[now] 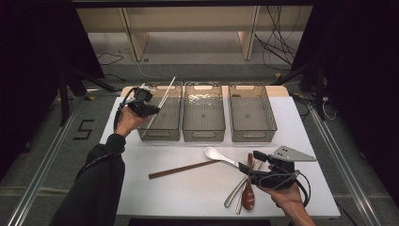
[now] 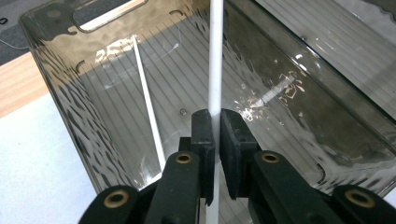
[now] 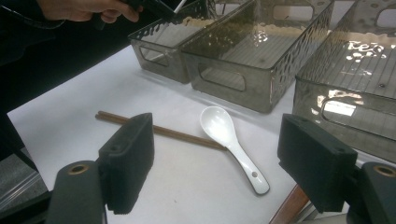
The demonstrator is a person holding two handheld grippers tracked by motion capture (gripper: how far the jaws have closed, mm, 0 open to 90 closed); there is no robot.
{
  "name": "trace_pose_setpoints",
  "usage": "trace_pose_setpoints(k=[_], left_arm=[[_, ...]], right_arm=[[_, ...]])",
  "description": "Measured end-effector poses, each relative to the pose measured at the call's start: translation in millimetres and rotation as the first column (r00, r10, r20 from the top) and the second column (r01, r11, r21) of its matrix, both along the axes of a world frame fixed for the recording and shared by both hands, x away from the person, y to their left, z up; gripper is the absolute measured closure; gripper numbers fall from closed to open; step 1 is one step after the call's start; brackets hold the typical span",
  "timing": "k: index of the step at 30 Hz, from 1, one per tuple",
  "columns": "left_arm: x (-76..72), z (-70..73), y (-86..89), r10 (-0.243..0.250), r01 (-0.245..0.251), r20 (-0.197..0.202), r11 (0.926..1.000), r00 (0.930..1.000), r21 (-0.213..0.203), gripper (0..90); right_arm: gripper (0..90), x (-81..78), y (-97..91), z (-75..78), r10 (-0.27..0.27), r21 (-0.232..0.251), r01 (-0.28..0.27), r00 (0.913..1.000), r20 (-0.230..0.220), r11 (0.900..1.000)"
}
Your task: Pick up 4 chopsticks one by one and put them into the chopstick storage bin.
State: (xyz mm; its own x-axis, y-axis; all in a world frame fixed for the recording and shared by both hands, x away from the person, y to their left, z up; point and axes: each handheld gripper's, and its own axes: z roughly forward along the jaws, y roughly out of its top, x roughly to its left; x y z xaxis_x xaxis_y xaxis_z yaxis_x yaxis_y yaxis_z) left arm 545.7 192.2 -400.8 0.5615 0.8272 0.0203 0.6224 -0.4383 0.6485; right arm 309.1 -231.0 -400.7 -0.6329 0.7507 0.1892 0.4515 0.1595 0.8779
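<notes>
A: Left gripper (image 2: 215, 122) — jaws pinched tight on a white chopstick (image 2: 215, 56), held above the leftmost bin (image 1: 160, 133). Stick runs up and away from the pads, tilted over the bin's floor. A second white chopstick (image 2: 148, 116) already lies inside, along the left wall.

B: Right gripper (image 3: 215, 161)?

A: Jaws spread wide, nothing between them. It hovers low over the table, aimed at the white ceramic spoon (image 3: 231, 137) and the brown chopsticks (image 3: 159, 129) just behind it.

B: Risks on the left side?

A: Grip sits near one end of the stick, so most of its length is unsupported. If released from this tilt, my guess is the far end could land on the rim and the stick could tip out, or come to rest propped against the wall.

B: And the right?

A: Spoon handle overlaps the end of the brown chopsticks. Closing on one may drag the other. Glazed ceramic probably slips between flat pads.

B: Noted. The other two bins (image 1: 203, 113) look empty.
</notes>
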Motion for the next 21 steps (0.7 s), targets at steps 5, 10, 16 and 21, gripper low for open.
trace_pose_setpoints(k=[5,10,16,21], left_arm=[[1.0,-2.4,0.3,0.006,-0.006,-0.012,1.0,0.9999,0.005,83.2],[1.1,-6.2,1.6,0.016,-0.016,-0.016,0.9998,0.9997,0.015,82.8],[1.3,-10.8,3.9,0.028,-0.028,-0.02,0.9995,0.9994,0.015,82.6],[-1.2,-7.3,5.9,0.037,-0.037,-0.01,0.9993,0.9993,0.007,79.2]], right_arm=[[28.1,0.1,-0.1,-0.1,-0.001,0.002,0.001,1.0,0.0,1.0],[28.1,0.0,0.0,0.0,0.0,0.001,0.0,1.0,0.001,1.0],[28.1,-0.3,-0.1,0.2,0.0,0.0,0.0,1.0,0.0,1.0],[28.2,0.0,-0.1,0.0,0.0,0.001,0.0,1.0,0.001,1.0]])
